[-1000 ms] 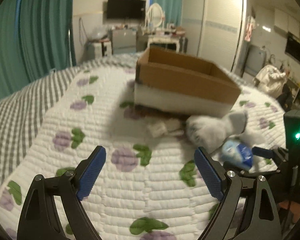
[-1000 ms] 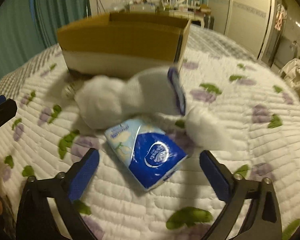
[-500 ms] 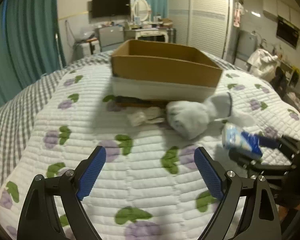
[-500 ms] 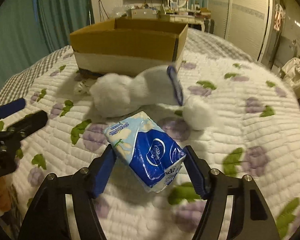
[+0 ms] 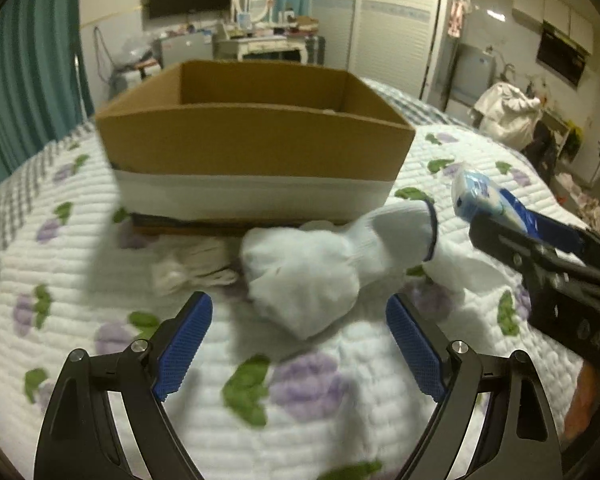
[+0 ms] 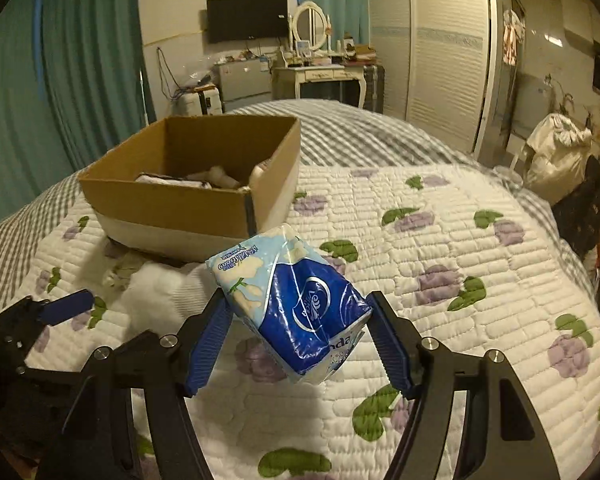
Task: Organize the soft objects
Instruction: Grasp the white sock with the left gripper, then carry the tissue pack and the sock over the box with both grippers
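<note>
My right gripper (image 6: 300,340) is shut on a blue tissue pack (image 6: 296,304) and holds it above the quilt, in front of the cardboard box (image 6: 172,204). The pack (image 5: 484,200) and right gripper also show at the right of the left wrist view. My left gripper (image 5: 300,340) is open and empty, just in front of a white sock (image 5: 312,272) with a dark cuff that lies on the quilt before the box (image 5: 252,148). A smaller crumpled white cloth (image 5: 192,264) lies left of the sock. Several items lie inside the box (image 6: 204,176).
The bed has a white quilt (image 6: 440,248) with purple flowers and green leaves. A grey checked sheet (image 6: 360,136) lies beyond it. Teal curtains (image 6: 60,80) hang at the left, and a dresser, TV and wardrobe stand behind.
My right gripper closed on the tissue pack and lifted it off the quilt toward the box. My left gripper moved closer to the white sock.
</note>
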